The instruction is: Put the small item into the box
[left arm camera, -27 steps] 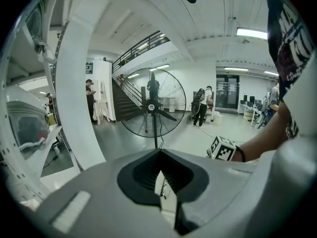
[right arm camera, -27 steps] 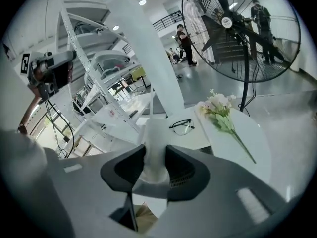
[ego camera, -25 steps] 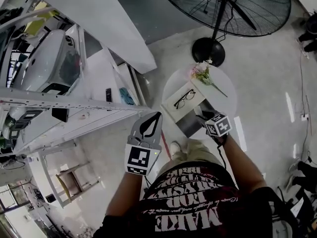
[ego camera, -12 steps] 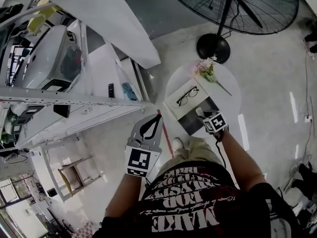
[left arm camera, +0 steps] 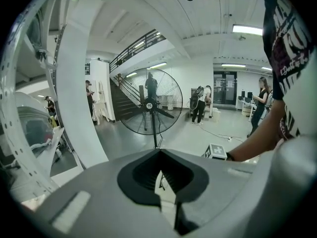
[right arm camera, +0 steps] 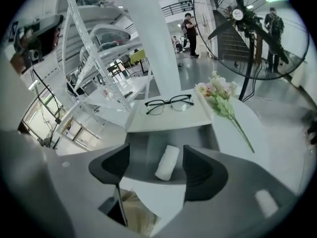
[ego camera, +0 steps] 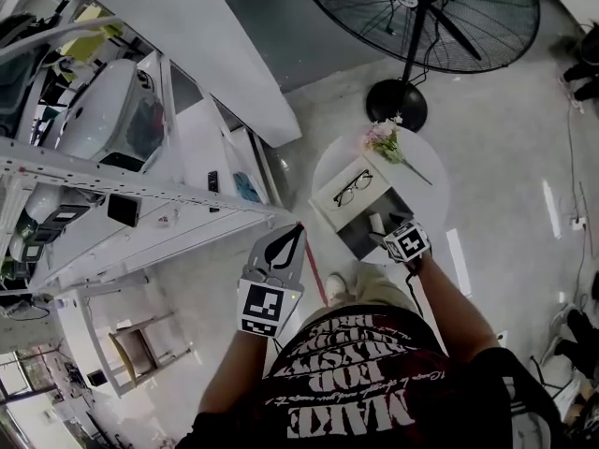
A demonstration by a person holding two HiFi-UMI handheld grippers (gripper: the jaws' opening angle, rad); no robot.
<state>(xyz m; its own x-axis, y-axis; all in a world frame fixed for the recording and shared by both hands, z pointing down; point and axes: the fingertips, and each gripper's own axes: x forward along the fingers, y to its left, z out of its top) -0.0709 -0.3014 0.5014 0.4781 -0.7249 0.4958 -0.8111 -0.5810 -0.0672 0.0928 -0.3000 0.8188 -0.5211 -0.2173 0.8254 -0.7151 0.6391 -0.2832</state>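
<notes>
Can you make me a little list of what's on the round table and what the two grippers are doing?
table: small, round, white
box: open, grey inside, on the table
white roll: lying inside the box
glasses: on the white panel next to the box
flowers: lying on the table
right gripper: open, over the box, holding nothing
left gripper: shut, empty, away from the table

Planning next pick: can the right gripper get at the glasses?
Probably yes. The right gripper is open over the box, and the glasses lie uncovered on the lid just beyond it, flowers off to the side.
</notes>
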